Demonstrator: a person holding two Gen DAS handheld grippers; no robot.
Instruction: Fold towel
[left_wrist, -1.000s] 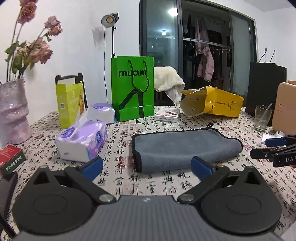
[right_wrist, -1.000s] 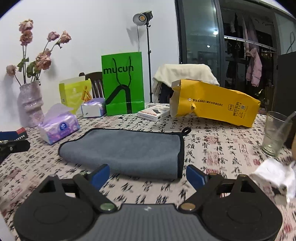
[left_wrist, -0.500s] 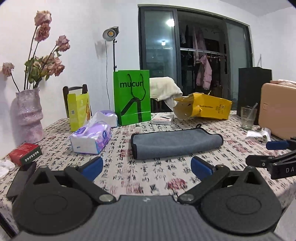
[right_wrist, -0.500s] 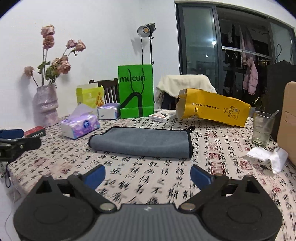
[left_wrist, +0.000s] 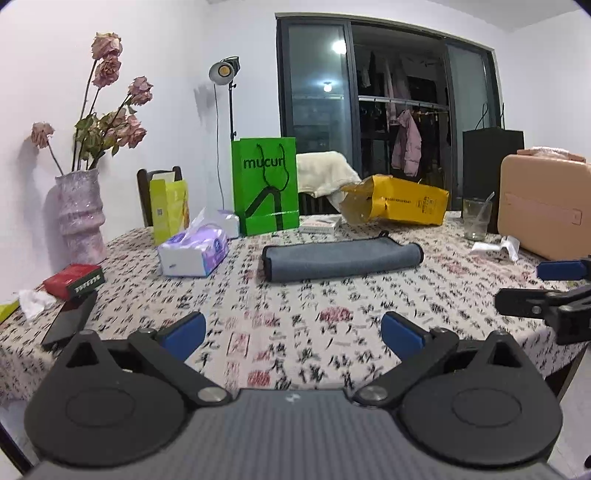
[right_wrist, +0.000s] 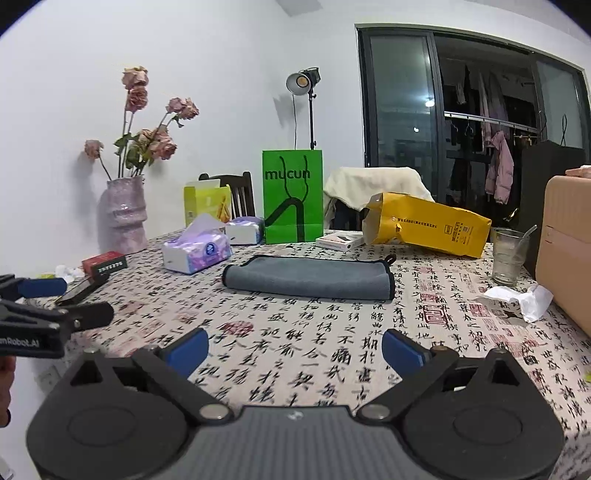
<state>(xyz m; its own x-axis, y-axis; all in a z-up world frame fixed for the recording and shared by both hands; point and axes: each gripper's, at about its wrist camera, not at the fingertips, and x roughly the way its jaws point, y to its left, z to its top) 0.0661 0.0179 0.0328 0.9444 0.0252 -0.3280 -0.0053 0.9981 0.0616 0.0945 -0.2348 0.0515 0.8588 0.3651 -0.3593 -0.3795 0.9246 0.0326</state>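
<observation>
Grey towel (left_wrist: 341, 258) laid mid-table on patterned tablecloth (left_wrist: 295, 325), already doubled into long strip; fold judged finished. Left gripper (left_wrist: 293, 330) and right gripper (right_wrist: 295, 347) held well apart from towel, jaws spread wide, nothing gripped, probably to leave cloth undisturbed. Layers inside fold hidden. Tissue pack (left_wrist: 194, 251) near towel's left end. Text on tablecloth blurred.

white wall (right_wrist: 221, 74), studio lamp (right_wrist: 303, 81) (lit), dark sliding window (left_wrist: 369, 92), draped chair (right_wrist: 369, 184).
</observation>
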